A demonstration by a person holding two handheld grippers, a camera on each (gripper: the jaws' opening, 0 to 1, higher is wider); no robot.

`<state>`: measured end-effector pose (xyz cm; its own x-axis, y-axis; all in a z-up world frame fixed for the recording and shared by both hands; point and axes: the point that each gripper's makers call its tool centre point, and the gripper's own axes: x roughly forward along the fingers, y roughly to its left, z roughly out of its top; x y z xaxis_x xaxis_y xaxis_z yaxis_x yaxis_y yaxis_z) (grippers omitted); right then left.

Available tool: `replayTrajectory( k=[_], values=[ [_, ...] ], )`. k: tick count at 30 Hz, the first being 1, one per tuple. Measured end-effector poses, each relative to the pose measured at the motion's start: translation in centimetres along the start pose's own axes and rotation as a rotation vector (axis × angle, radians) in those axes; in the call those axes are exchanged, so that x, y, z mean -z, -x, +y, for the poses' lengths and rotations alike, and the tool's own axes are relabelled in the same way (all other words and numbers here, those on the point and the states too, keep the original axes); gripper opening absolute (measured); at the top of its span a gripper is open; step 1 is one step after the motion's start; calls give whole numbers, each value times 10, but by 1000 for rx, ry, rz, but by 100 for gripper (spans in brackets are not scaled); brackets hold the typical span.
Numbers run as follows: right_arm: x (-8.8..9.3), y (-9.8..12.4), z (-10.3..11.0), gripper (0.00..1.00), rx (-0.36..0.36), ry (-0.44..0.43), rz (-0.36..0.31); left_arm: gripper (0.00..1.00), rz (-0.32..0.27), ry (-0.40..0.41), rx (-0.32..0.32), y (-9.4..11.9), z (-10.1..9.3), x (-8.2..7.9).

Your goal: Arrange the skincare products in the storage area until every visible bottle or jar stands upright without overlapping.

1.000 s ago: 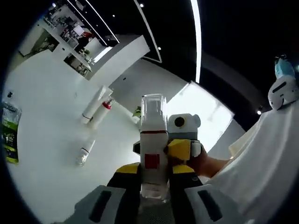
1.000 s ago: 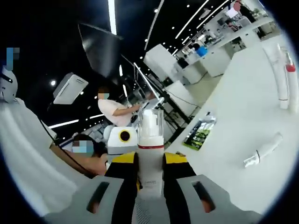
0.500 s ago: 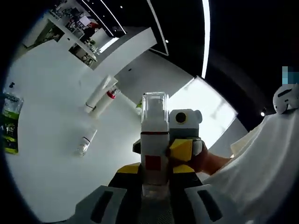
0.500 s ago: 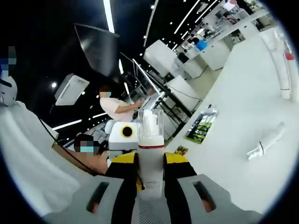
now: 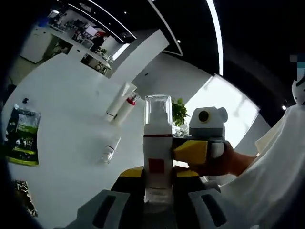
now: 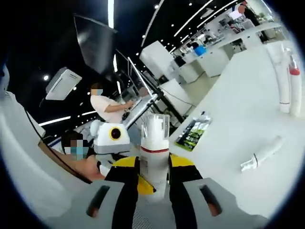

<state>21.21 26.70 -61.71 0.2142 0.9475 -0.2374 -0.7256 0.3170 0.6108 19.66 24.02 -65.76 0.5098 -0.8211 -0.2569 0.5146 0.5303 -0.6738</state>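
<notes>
A white pump bottle [image 5: 157,148] with a clear cap, a red band and a red square label stands up between the yellow jaws of my left gripper [image 5: 157,175], which is shut on its lower body. The same bottle [image 6: 153,157] sits between the jaws of my right gripper [image 6: 153,171], also shut on it. In the left gripper view the right gripper, held by a hand, touches the bottle from the right. On the white table [image 5: 62,95] lie two long tubes [image 5: 119,99], one with a red cap [image 6: 293,83], and a small clear-ended bottle [image 5: 110,148] [image 6: 261,153].
A green pouch [image 5: 23,136] [image 6: 193,132] lies flat near the table edge. A potted plant [image 5: 179,112] stands behind the bottle. A person's white sleeve [image 5: 267,181] fills the right side. Other people and desks [image 6: 108,107] stand far behind.
Both views have swung with the hands, so the table items sit lower and more central. The pump bottle stays held by both grippers, and nothing on the table has moved.
</notes>
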Motion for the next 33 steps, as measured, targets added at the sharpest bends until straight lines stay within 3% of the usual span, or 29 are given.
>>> replayTrajectory(
  k=[3,7,13,15,22,26,33],
  values=[
    [-5,-3,-1,26,18,12,-1,21,27,-62,-39,-1,3,5],
    [-7,-6,-5,25,36,14,0,21,68,-127,-40,-3,0,11],
    [-8,-1,-3,21,15,25,8,21,56,-135,-26,-3,-2,10],
    [-10,0,1,21,-19,29,13,21,42,-90,37,-3,-10,8],
    [-25,12,26,20,-209,31,-8,23,-43,-49,231,4,-37,-7],
    [-31,19,34,20,-286,10,-23,24,-68,-3,295,7,-47,-11],
    [-31,22,46,20,-400,-55,-18,25,-61,29,386,10,-62,-11]
  ],
)
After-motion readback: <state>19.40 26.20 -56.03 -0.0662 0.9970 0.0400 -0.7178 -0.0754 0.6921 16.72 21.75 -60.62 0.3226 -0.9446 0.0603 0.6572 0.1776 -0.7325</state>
